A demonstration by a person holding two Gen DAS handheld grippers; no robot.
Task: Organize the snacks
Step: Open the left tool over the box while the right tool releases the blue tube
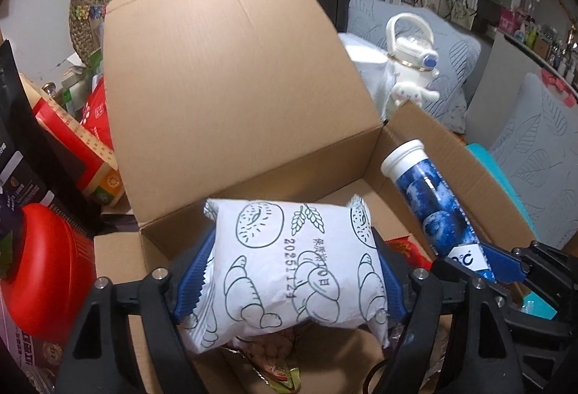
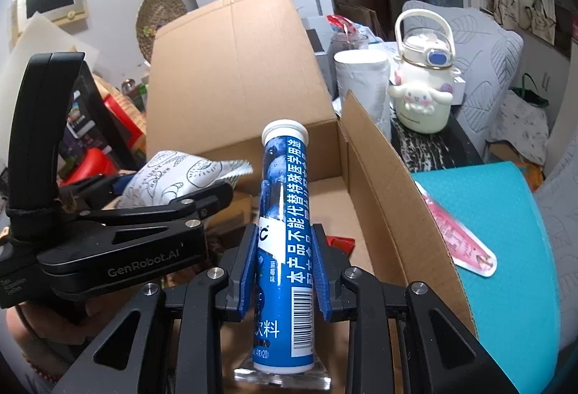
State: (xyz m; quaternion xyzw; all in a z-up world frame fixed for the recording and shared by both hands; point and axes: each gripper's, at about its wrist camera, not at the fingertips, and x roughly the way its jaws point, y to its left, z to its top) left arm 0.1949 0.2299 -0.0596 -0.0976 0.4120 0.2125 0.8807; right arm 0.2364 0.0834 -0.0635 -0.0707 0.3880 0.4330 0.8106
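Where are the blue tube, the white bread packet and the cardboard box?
blue tube (image 2: 285, 249), right wrist view, label.
white bread packet (image 1: 296, 267), left wrist view, printed front.
cardboard box (image 1: 231, 86), left wrist view, raised flap.

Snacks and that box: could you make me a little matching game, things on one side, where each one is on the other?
Things:
1. white bread packet
2. blue tube
3. pink pouch
4. white character bottle

Places:
A. lying on the teal mat, outside the cardboard box
B. clamped in the left gripper over the open box
C. standing behind the box, to its right
D. clamped in the right gripper, white cap pointing away

Pairs: 1-B, 2-D, 3-A, 4-C
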